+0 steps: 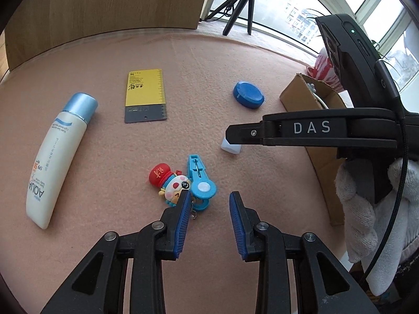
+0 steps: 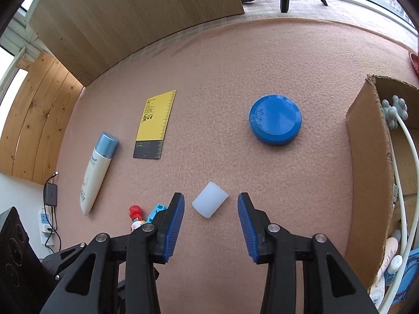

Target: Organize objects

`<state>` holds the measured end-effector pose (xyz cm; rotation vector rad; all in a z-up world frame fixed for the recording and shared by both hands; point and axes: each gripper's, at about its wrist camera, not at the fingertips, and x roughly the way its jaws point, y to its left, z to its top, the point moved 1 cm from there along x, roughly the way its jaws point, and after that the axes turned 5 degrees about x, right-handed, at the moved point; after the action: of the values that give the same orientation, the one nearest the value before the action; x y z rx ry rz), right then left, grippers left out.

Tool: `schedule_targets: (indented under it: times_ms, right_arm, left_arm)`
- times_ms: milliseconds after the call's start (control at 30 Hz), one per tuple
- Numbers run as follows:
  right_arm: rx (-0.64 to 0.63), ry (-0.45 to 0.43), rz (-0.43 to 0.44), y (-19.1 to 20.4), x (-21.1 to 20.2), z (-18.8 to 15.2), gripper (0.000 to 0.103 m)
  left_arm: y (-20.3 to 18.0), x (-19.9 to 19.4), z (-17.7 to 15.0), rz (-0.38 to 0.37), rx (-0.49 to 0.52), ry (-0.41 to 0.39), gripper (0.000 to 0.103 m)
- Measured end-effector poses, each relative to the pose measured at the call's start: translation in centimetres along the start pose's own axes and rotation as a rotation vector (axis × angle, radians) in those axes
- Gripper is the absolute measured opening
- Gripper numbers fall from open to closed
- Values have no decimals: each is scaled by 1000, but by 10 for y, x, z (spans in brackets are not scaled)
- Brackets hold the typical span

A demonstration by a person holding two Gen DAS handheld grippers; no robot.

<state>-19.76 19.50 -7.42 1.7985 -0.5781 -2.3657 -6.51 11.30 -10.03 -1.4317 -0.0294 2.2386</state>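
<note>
On the pink felt mat lie a white cap (image 2: 210, 203), a blue round lid (image 2: 275, 120), a yellow-and-grey ruler card (image 2: 155, 124), a white sunscreen bottle (image 2: 97, 172), a blue clip (image 1: 200, 183) and a small red-hatted figurine (image 1: 170, 183). My right gripper (image 2: 211, 204) is open, its jaws on either side of the white cap. In the left wrist view that gripper (image 1: 230, 137) comes in from the right over the cap (image 1: 230, 147). My left gripper (image 1: 209, 198) is open and empty, just right of the clip and figurine.
An open cardboard box (image 2: 366, 178) stands at the right edge, holding a white cable with a grey paw-shaped piece (image 2: 395, 112) and other items. A wooden board (image 2: 136, 13) stands behind the mat. A tripod (image 1: 241, 7) stands by the window.
</note>
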Motion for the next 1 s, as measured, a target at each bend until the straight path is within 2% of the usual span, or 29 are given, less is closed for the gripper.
schedule_targets:
  times_ms: [67, 167, 300, 533, 600, 700, 733, 767, 833, 1000]
  right_arm:
    - [1, 10, -15, -1, 5, 1, 39]
    - [5, 18, -30, -4, 10, 1, 39]
    - [6, 15, -37, -6, 10, 2, 39]
    - [2, 18, -25, -3, 10, 3, 39]
    - [-1, 22, -30, 0, 13, 3, 39]
    - [-24, 22, -47, 5, 16, 4, 38]
    - [-29, 23, -51, 5, 16, 4, 35]
    - [-30, 23, -59, 5, 16, 4, 31]
    - [-19, 25, -57, 0, 14, 4, 30]
    - [3, 19, -54, -10, 7, 4, 30]
  left_arm:
    - [6, -1, 1, -9, -24, -10, 33]
    - [9, -1, 7, 89, 24, -17, 33]
    - [18, -9, 11, 93, 6, -30, 33]
    - [-1, -8, 9, 61, 59, -19, 33]
    - [-3, -3, 11, 79, 57, -12, 33]
    - [-3, 1, 11, 7, 28, 4, 33]
    - [-8, 1, 11, -11, 40, 3, 33]
    - [-14, 0, 10, -10, 64, -1, 33]
    - [-24, -3, 10, -28, 93, -7, 33]
    - [-25, -10, 11, -24, 65, -33, 33]
